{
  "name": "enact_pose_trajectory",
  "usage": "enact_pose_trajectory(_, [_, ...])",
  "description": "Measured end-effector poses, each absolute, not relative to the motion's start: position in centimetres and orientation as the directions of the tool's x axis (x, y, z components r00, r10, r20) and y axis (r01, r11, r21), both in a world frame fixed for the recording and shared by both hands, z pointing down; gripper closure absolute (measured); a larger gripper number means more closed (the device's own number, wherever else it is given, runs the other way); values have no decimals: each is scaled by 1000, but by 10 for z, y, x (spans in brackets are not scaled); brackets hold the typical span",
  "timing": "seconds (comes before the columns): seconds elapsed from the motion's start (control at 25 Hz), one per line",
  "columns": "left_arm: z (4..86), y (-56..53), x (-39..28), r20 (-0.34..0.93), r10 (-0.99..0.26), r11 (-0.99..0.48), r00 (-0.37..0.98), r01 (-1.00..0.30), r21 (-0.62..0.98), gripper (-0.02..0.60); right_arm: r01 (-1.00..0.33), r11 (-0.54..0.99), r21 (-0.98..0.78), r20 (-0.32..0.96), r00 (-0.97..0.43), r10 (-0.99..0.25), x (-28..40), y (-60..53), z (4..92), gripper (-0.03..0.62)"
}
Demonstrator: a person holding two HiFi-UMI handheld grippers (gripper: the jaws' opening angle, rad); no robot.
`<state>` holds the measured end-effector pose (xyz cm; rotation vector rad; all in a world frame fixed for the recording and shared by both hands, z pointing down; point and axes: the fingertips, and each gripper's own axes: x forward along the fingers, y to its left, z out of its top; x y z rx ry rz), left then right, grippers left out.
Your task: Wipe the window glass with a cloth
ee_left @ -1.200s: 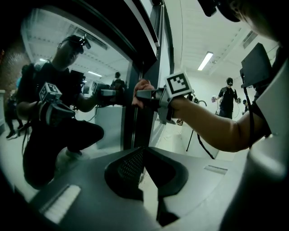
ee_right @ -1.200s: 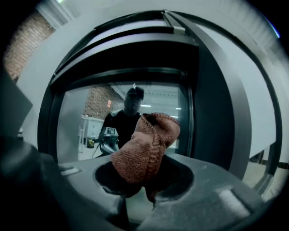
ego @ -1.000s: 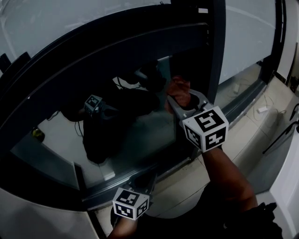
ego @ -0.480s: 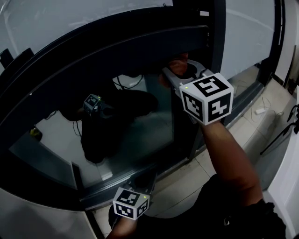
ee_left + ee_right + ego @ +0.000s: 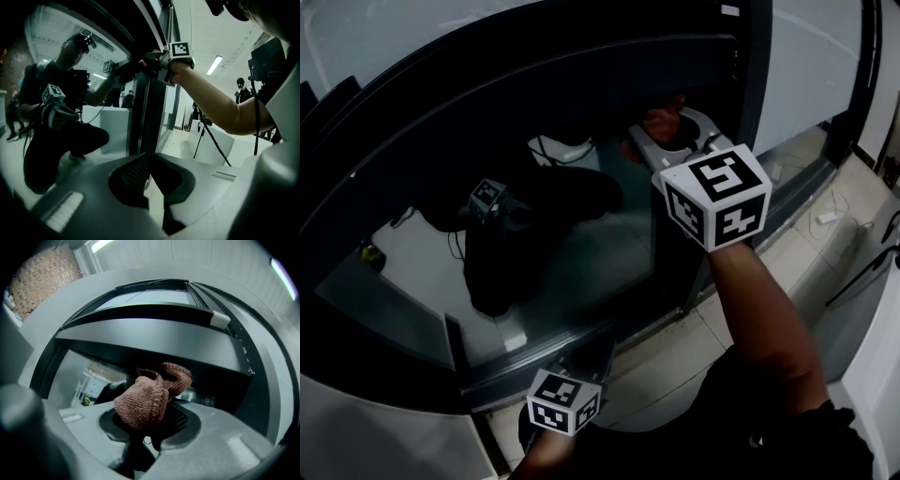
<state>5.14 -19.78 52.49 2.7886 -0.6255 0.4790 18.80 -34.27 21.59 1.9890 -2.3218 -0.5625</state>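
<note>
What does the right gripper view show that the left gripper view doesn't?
Only the right gripper view clearly shows the brown cloth, bunched and clamped in the right tongs, close to the dark window frame. Only the left gripper view shows the left tongs shut with nothing between them, the person's right arm raised, and the person's reflection in the window glass. Both show the window glass and its dark frame.
</note>
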Motion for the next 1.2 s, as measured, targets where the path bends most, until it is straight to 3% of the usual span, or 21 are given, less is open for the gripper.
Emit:
enact_pose_trajectory(0.84, [529, -200, 51, 369, -367, -873, 854, -453, 180, 565, -954, 85, 287, -205, -148, -967, 182, -345, 283, 493])
enact_pose_trajectory(1.2, [528, -208, 46, 362, -389, -864, 847, -472, 176, 565, -919, 71, 387, -164, -145, -976, 170, -346, 337, 493])
